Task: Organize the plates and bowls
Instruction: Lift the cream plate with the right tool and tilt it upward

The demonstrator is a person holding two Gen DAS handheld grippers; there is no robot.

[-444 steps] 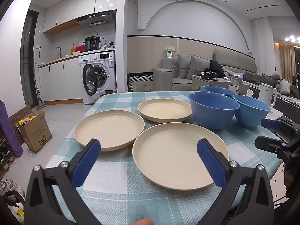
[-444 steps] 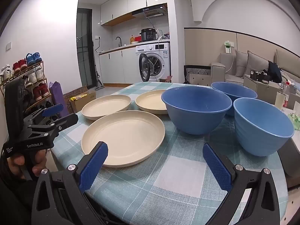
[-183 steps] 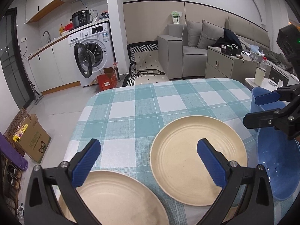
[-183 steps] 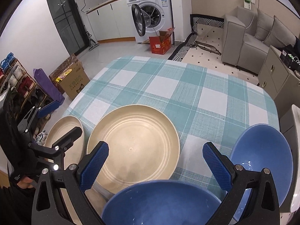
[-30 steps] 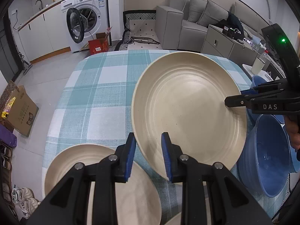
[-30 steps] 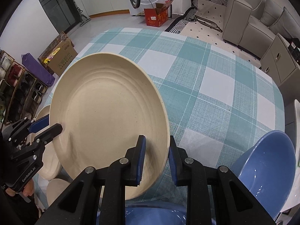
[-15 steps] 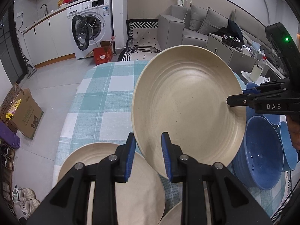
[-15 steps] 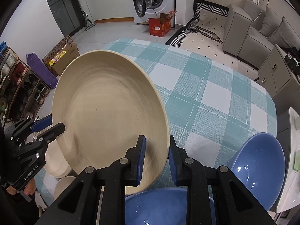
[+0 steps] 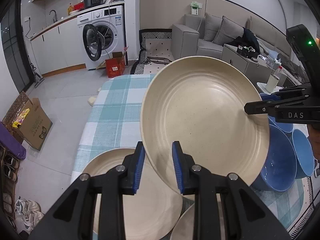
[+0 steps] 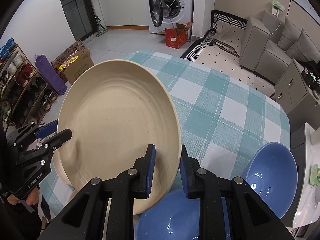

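Plate | clamped by left gripper "CenRobot.AI" and right gripper "DAS"

Matt speckled beige plate, glossy blue bowls, woven checked cloth tablecloth.

Open stretch of teal-checked tabletop beyond the lifted beige plate; crowded nearer by flat beige plates and glossy blue bowls.
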